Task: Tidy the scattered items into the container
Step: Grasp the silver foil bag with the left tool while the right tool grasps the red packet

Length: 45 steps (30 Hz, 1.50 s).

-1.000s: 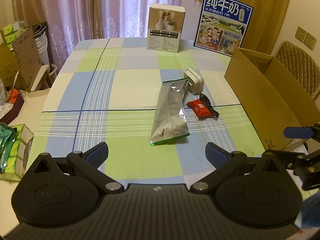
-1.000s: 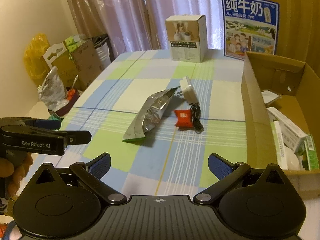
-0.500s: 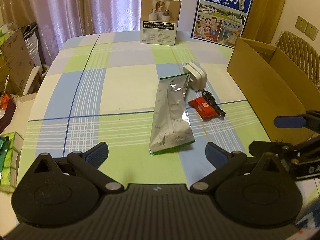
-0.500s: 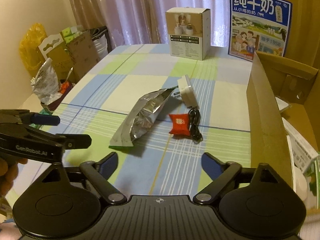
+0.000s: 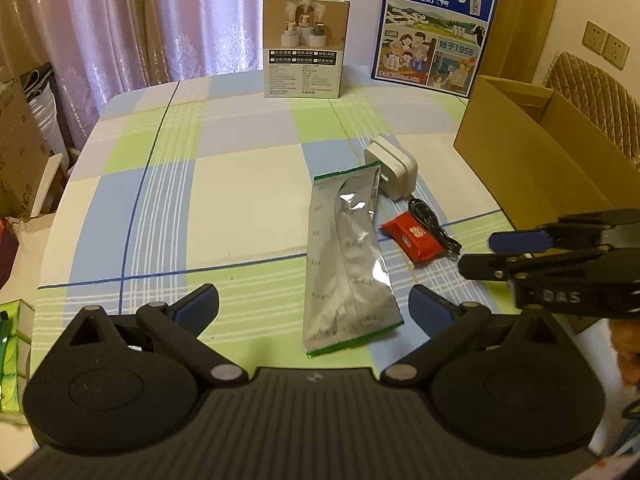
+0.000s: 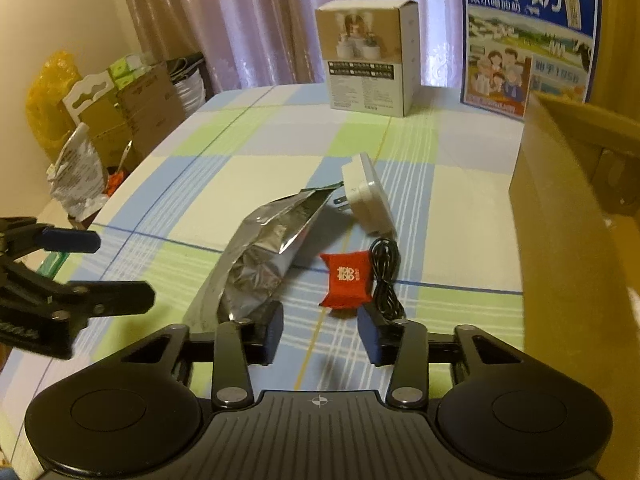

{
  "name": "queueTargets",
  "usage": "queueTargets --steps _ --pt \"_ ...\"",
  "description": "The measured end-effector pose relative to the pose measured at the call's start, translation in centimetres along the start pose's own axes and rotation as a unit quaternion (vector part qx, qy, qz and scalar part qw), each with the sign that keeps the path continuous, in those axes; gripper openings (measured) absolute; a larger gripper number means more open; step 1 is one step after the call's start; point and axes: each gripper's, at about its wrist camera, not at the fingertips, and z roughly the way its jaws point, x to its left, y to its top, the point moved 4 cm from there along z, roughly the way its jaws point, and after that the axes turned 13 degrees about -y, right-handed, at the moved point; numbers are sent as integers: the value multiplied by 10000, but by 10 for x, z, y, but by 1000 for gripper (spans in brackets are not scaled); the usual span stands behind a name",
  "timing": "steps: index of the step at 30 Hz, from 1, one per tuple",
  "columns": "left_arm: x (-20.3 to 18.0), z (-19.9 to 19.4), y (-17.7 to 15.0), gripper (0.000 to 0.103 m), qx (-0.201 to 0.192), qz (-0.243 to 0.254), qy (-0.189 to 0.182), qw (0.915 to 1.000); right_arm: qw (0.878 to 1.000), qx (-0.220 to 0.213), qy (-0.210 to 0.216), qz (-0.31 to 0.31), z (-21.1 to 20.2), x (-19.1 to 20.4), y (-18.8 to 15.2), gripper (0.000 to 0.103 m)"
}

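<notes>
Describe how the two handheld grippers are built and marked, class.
Both the left gripper and right gripper are matte black, with round pivot housings, silver rivets, linkage arms and blue finger pads. The right's side reads "DAS".

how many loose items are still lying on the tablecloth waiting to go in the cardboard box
3: the silver foil pouch in the middle, the white charger with its black cable behind it, and the red packet beside the cable. None seems hidden.

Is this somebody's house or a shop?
Most likely a room in a home, perhaps a dining room. There is a table with a checked tablecloth, long curtains behind it, a padded chair at the side, and stacked cardboard boxes and bags along the wall.
</notes>
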Motion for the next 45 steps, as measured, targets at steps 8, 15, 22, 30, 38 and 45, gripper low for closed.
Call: queueTargets --steps 8,15,22,30,38,45 --pt "9 14 3 99 -26 -42 -52 10000 10000 52 -46 10 33 -1 6 37" --pt "14 27 7 99 -28 -75 -159 9998 9997 124 -158 -109 56 1 5 37" --pt "14 45 12 99 57 3 -243 9997 9990 136 -368 -210 73 0 5 37" --pt "13 61 16 99 147 59 -337 9993 9985 148 -429 -310 74 -3 0 33" --pt "5 92 29 90 564 306 -447 9969 9983 257 -517 -19 48 -10 -23 31" --pt "4 124 41 71 1089 381 -326 9928 9986 171 -491 -55 47 -9 -23 32"
